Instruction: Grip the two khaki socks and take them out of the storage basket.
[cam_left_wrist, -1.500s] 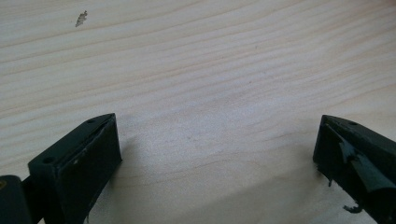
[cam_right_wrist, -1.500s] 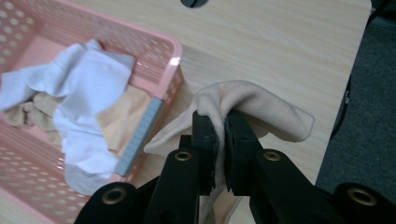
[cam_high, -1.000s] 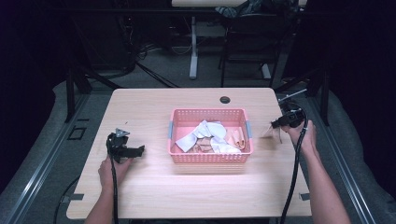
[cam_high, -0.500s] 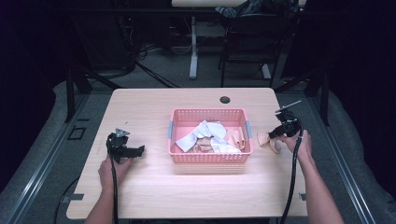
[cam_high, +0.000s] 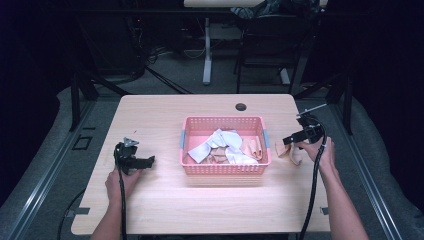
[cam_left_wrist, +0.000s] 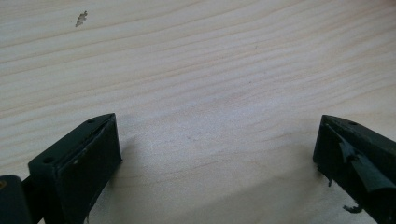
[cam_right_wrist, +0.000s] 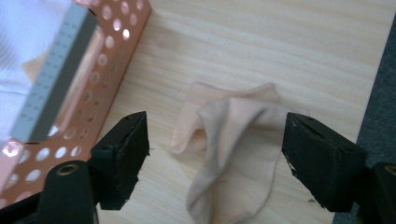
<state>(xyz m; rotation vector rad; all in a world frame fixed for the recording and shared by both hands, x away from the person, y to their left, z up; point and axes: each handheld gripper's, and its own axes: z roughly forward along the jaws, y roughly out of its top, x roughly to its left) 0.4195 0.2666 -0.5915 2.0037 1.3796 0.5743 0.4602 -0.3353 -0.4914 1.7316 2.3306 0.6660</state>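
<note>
The right claw (cam_high: 289, 140) sits at about three o'clock on the counter (cam_high: 165, 120), just beside the right end of the pink perforated basket (cam_high: 225, 170). Its jaws have just been opening and now stand wide, pressing on nothing. In the right gripper view the right claw (cam_right_wrist: 217, 156) is spread either side of a beige sock (cam_right_wrist: 233, 154), which lies crumpled on the wood between the two pads without either pad touching it. In the high view the same beige sock (cam_high: 294, 152) lies under the claw's tip, just beside the basket's right wall and the person's right hand (cam_high: 320, 152). A grey handle strip (cam_right_wrist: 51, 79) on the basket's end wall shows at ten o'clock in the right gripper view.

Inside the basket lies a heap of white cloths (cam_high: 220, 145) with more beige socks (cam_high: 254, 147) at its right end.

The left claw (cam_high: 150, 161) rests at about nine o'clock on the counter, well apart from the basket, pointing toward it, with the left hand (cam_high: 120, 181) behind it. In the left gripper view the left claw (cam_left_wrist: 217, 154) stands wide over bare wood, nothing between the jaws.

A small black round grommet (cam_high: 241, 106) lies at twelve o'clock near the counter's far edge.
</note>
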